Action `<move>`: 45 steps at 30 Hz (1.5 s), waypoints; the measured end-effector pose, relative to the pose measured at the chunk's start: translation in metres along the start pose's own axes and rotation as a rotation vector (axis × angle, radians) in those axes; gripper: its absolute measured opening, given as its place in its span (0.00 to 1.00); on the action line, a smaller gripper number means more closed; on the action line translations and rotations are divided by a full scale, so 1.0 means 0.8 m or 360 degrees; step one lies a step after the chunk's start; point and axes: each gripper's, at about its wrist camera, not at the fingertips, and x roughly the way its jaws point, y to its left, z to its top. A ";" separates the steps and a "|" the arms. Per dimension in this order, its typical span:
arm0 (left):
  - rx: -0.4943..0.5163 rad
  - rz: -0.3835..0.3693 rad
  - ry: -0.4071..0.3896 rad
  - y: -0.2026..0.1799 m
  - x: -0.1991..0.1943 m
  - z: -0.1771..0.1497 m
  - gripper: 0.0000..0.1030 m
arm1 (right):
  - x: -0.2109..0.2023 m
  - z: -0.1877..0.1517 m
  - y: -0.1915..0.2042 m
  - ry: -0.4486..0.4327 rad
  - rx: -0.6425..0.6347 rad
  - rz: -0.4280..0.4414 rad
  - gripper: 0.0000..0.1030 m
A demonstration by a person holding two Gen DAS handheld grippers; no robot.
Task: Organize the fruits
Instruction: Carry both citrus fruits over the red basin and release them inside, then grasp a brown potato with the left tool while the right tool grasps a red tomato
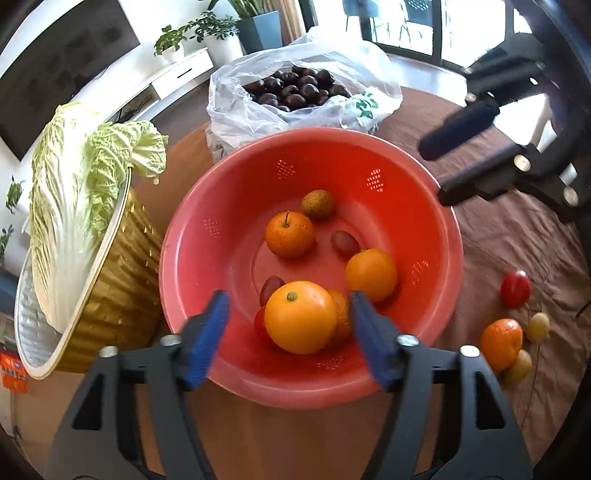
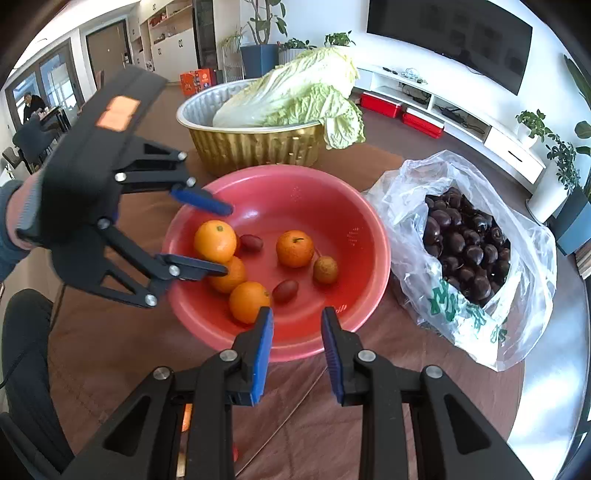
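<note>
We worked in a bright living room, at a round table under a brown cloth, with a dark television on the far wall above a low white cabinet. A napa cabbage lay tilted in a gold foil pan at the table's edge. Beside it sat a clear plastic bag holding dark chestnuts.

Between them stood the red colander basin, and most of the fruit lay inside it. We counted four oranges there, the largest orange nearest the left gripper, plus a brown longan and two small reddish grape tomatoes, one tomato near the middle.

Out on the cloth, well apart from the basin, lay a loose mandarin, a red cherry tomato and two pale yellow ones.

The left gripper hung over the basin's near rim, fingers spread wide on either side of the largest orange and not touching it. The right gripper hovered at the basin's opposite rim, its blue pads parted and holding nothing.
</note>
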 end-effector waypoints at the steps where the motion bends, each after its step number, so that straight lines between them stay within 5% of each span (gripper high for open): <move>1: -0.0002 0.0002 -0.0006 -0.001 -0.002 -0.002 0.67 | -0.003 -0.002 0.002 -0.0005 -0.0003 0.0001 0.28; 4: -0.0012 0.0030 -0.0014 -0.004 -0.010 -0.004 0.67 | -0.014 -0.013 0.009 -0.0024 -0.0006 0.0013 0.28; 7: -0.0036 0.0037 -0.0094 -0.008 -0.032 -0.012 0.87 | -0.028 -0.029 0.016 -0.0052 0.0020 0.0031 0.29; 18: -0.0146 0.0078 -0.0268 -0.055 -0.113 -0.071 0.92 | -0.063 -0.121 0.051 -0.0083 0.0154 0.0089 0.37; 26: -0.0267 -0.0027 -0.0169 -0.118 -0.110 -0.126 0.92 | -0.073 -0.173 0.061 -0.0067 0.0301 0.0117 0.38; 35: -0.0124 -0.0125 -0.0107 -0.182 -0.087 -0.135 0.91 | -0.084 -0.185 0.075 -0.0087 0.0260 0.0133 0.38; 39: -0.0158 -0.0214 -0.0115 -0.183 -0.080 -0.126 0.76 | -0.082 -0.184 0.073 -0.0067 0.0235 0.0125 0.38; 42: -0.0141 -0.0260 -0.0085 -0.191 -0.070 -0.119 0.44 | -0.079 -0.184 0.069 -0.0056 0.0237 0.0124 0.38; 45: -0.0117 -0.0278 -0.0050 -0.201 -0.060 -0.116 0.41 | -0.076 -0.184 0.065 -0.0048 0.0237 0.0125 0.38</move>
